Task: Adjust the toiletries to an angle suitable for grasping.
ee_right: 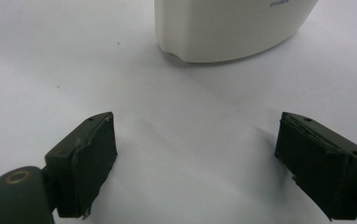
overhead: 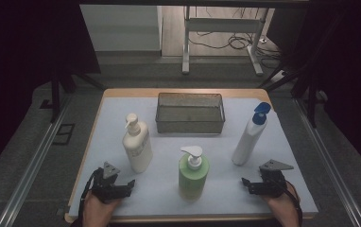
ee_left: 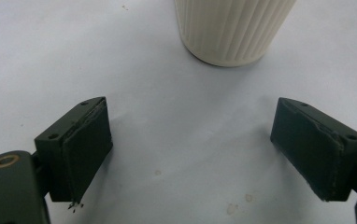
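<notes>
High view: left gripper (overhead: 130, 185) and right gripper (overhead: 244, 183) low at the near edge, both released and empty, flanking the green bottle (overhead: 193, 174); cream bottle (overhead: 137, 144) just left-behind the green bottle, blue-capped bottle (overhead: 249, 137) right-behind, wire basket (overhead: 190, 113) beyond. Left gripper view: jaws spread, ribbed cream bottle (ee_left: 232, 30) ahead, untouched. Right gripper view: jaws spread before the blue-capped bottle (ee_right: 232, 28); probably the approach step, next needing a forward reach and squeeze.

Ribbed, matt cream plastic bottle (ee_left: 232, 30); smooth white plastic bottle (ee_right: 232, 28); metal mesh basket (overhead: 190, 124); wooden counter (overhead: 183, 92) under matt white paper (overhead: 282, 142).
</notes>
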A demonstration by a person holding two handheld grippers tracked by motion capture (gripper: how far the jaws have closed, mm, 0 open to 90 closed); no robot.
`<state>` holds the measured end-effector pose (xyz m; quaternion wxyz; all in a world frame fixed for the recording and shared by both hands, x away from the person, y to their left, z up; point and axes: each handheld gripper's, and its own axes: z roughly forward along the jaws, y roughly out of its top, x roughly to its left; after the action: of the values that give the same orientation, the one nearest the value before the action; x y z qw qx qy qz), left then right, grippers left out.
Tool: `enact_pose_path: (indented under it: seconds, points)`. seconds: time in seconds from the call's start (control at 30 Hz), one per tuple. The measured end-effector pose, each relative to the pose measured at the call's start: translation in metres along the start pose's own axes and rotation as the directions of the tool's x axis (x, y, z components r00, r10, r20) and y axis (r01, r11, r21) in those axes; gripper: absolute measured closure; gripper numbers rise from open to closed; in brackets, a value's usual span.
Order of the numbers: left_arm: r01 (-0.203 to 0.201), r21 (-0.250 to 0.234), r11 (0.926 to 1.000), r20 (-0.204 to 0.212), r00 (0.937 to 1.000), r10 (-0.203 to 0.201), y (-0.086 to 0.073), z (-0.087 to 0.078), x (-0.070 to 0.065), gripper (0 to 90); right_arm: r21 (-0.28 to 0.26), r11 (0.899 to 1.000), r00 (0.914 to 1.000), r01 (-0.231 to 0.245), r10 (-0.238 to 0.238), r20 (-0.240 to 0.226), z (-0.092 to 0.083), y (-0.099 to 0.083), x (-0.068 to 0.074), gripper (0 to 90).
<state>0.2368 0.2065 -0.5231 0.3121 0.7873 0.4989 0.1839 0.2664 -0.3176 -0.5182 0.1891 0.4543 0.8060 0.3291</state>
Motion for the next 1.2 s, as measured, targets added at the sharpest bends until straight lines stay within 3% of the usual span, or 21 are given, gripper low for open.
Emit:
enact_pose_path:
  seconds: [0.97,1.03,1.2]
  points:
    - [0.006,-0.002,1.0,0.004,1.0,-0.006,-0.0001,0.0002,0.0004,12.2,0.004,1.0,1.0,-0.007,0.007,-0.007,-0.0005,0.0006,-0.0006,13.0]
    - [0.006,-0.002,1.0,0.004,1.0,-0.006,-0.0001,0.0002,0.0005,12.2,0.008,1.0,0.9999,-0.009,0.01,-0.004,-0.0009,0.0013,-0.0004,14.5]
    - [0.005,-0.001,1.0,0.005,1.0,-0.005,-0.0001,0.0001,0.0005,12.2,0.015,1.0,0.9998,-0.018,0.018,-0.004,-0.0047,0.0034,0.0012,27.5]
